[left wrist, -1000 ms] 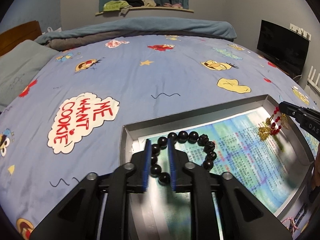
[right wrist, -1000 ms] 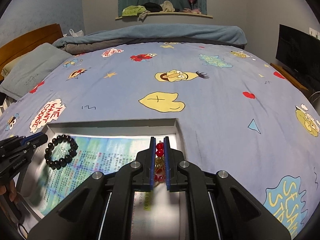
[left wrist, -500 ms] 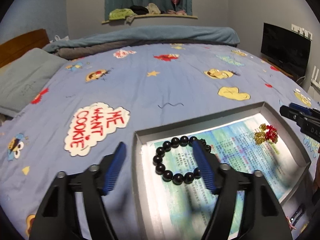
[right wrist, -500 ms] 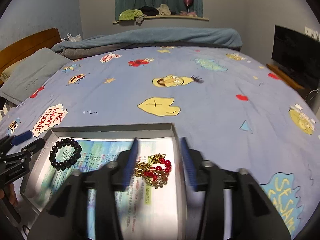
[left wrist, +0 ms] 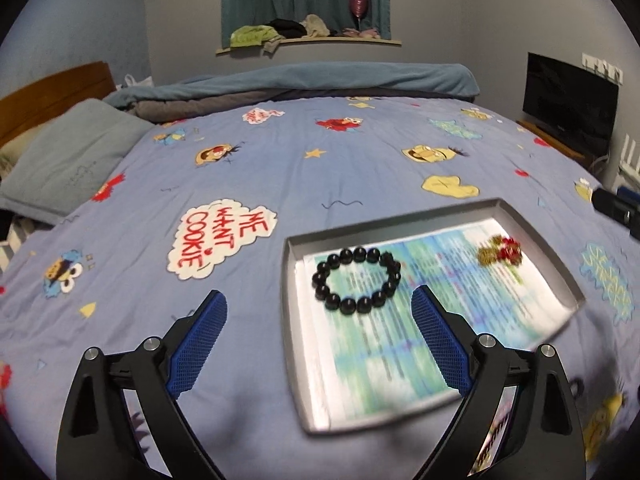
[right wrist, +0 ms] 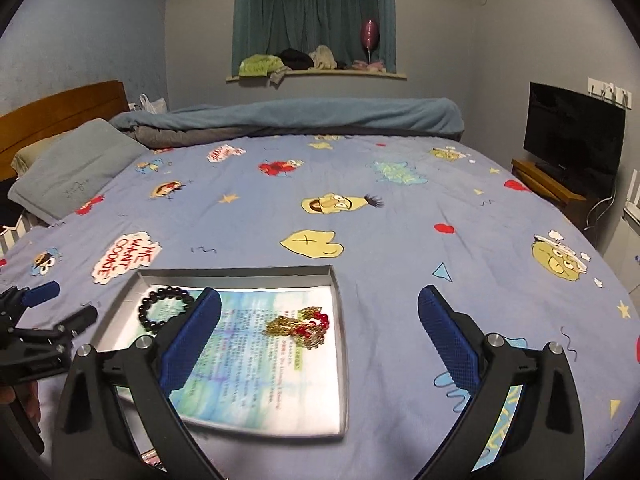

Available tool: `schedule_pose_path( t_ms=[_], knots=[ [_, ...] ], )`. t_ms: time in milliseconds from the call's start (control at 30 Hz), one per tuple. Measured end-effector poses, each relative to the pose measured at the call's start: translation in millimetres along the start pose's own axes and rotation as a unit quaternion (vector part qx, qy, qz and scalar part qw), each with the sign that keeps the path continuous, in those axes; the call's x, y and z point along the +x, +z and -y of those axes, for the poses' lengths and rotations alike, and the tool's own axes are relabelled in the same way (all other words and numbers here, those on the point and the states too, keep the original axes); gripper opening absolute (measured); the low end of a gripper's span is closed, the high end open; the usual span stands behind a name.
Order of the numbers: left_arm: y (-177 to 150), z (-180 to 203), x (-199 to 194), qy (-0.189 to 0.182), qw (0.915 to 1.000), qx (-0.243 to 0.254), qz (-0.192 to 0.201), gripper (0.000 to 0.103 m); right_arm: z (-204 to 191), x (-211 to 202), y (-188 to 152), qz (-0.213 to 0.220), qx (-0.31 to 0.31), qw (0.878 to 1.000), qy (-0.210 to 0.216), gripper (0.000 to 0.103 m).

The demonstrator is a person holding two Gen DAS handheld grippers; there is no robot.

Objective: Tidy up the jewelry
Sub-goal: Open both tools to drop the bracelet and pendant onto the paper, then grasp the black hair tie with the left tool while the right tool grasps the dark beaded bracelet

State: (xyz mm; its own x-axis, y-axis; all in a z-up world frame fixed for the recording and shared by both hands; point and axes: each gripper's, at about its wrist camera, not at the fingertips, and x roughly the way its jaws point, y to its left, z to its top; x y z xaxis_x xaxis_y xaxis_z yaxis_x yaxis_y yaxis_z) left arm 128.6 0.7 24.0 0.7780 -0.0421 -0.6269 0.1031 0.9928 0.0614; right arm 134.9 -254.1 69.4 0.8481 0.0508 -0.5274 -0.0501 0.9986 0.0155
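1. Grippers are both backing off: left gripper and right gripper are now spread wide with nothing between the fingers, where a second ago each was pinched on a piece.
2. Black bead bracelet is lying flat as a loop in the tray, near its left wall, no longer in the left gripper.
3. Red-and-gold piece is sitting bunched on the printed paper liner toward the tray's right wall, well apart from the bracelet.
4. Tray is resting on the bed, on the cartoon-print sheet.
5. Reading: both drops are looking complete and both items are staying put inside the tray.
6. Left view is showing motion blur over the tray, so the left gripper is probably pulling away quickly.
7. Something colourful is peeking in at the bottom edge near the tray; too cut off to identify, possibly more jewelry to collect.
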Motion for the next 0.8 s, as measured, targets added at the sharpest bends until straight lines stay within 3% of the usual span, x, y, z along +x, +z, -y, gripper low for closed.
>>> schedule_pose_path(
  t_ms=[133, 367, 800],
  knots=[
    [-4, -7, -21, -0.001, 0.9999, -0.004, 0.014, 0.093, -7, -24, 5, 0.006, 0.009, 1.000, 0.028, 0.097],
    [-3, -12, -76, -0.019, 0.9987, 0.000, 0.046, 0.093, -7, -65, 2, 0.015, -0.009, 1.000, 0.012, 0.097],
    [-46, -19, -157, -0.052, 0.9970, 0.009, 0.057, 0.093, -13, -114, -45, -0.018, -0.034, 0.999, 0.025, 0.097]
  ],
)
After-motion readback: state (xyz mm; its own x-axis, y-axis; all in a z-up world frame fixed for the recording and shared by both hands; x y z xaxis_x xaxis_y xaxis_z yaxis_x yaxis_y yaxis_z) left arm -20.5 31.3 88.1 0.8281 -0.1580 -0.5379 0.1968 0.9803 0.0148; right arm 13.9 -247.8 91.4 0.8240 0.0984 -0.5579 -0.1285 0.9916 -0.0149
